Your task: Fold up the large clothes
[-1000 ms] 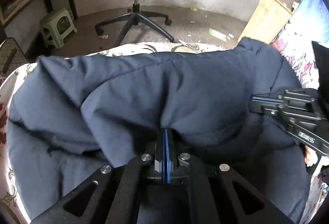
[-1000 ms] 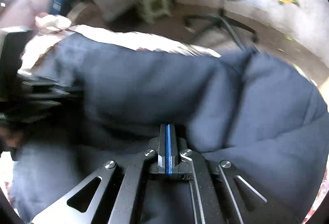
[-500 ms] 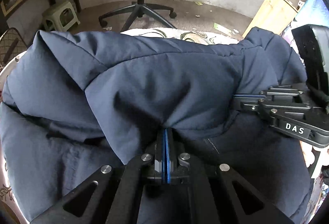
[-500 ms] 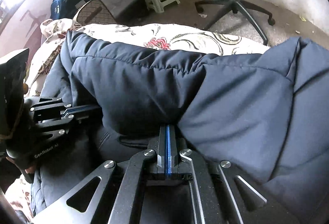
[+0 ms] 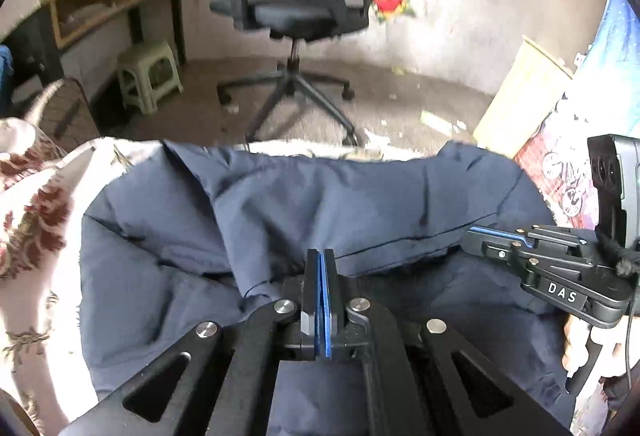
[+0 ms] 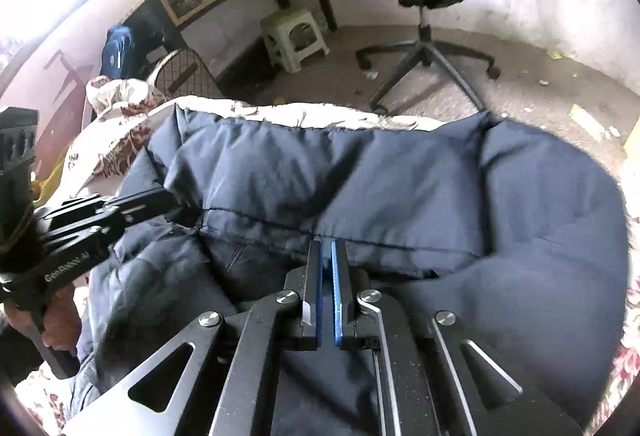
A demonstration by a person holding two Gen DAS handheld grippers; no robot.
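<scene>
The puffy navy quilted jacket [image 6: 400, 187] lies folded over itself; left gripper [image 5: 322, 256] clenched with nothing visibly between its jaws, right gripper [image 6: 329, 248] jaws opening off its hem.

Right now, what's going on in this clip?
A person with a handheld gripper in each hand is folding a dark navy padded jacket laid on a floral bedspread. One part of the jacket is already doubled over the rest. The left gripper is shut at the edge of that folded layer, though whether it pinches cloth is unclear. The right gripper sits at the same seam with its jaws opening, apparently letting go. An office chair stands beyond the bed.
</scene>
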